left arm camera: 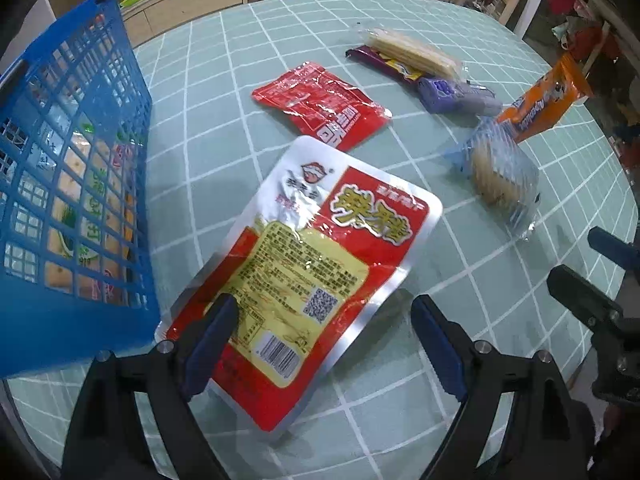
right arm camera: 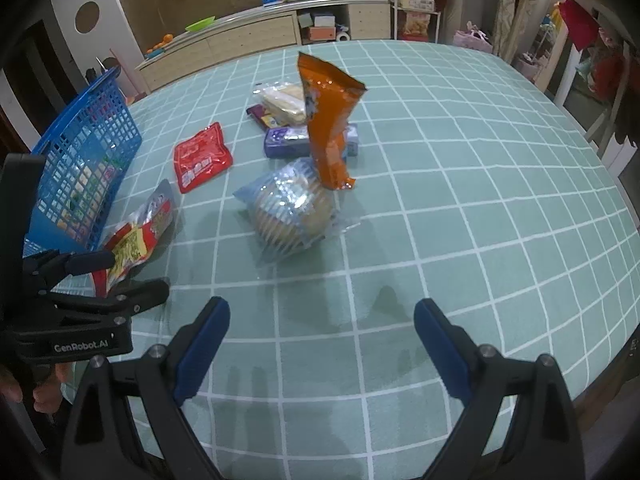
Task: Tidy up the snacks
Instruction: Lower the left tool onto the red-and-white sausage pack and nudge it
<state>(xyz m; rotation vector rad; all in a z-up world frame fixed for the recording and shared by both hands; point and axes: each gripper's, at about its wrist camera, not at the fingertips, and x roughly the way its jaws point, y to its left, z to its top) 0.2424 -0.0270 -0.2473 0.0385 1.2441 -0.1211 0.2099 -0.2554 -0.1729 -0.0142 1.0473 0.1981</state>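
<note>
Snacks mostly still out on the bench (right arm camera: pixel 460 200), only partly gathered. Blue basket (left arm camera: pixel 80 160) at the left edge, already holding at least one packet, seen through its lattice wall; contents otherwise hard to make out. Judged early to midway, with six packets left outside.

Closest to the basket: large red-and-yellow packet (left arm camera: pixel 316 264), lying flat just beside the basket wall. Left gripper (left arm camera: pixel 324 332) pointing steeply down over its near end, fingers (left arm camera: pixel 212 332) spread wide, one pad over the packet's printed face, the other out past its edge above bare cloth; not pressing, nothing clamped. Whether the pad touches the film cannot be told.

Further out: small red pouch (left arm camera: pixel 320 106), then a loose cluster of a clear pack of pale wafers (left arm camera: pixel 412 54) over a purple bar (left arm camera: pixel 384 65), a purple-grey box (left arm camera: pixel 456 96), an orange sachet (right arm camera: pixel 328 128) leaning upright, and a round cake in blue-striped wrap (right arm camera: pixel 292 212).

Right gripper (right arm camera: pixel 322 340) hanging over empty bench short of the round cake, fingers wide apart, holding nothing.

Likely next: closing on the large packet and lifting it into the basket, then the remaining five.
</note>
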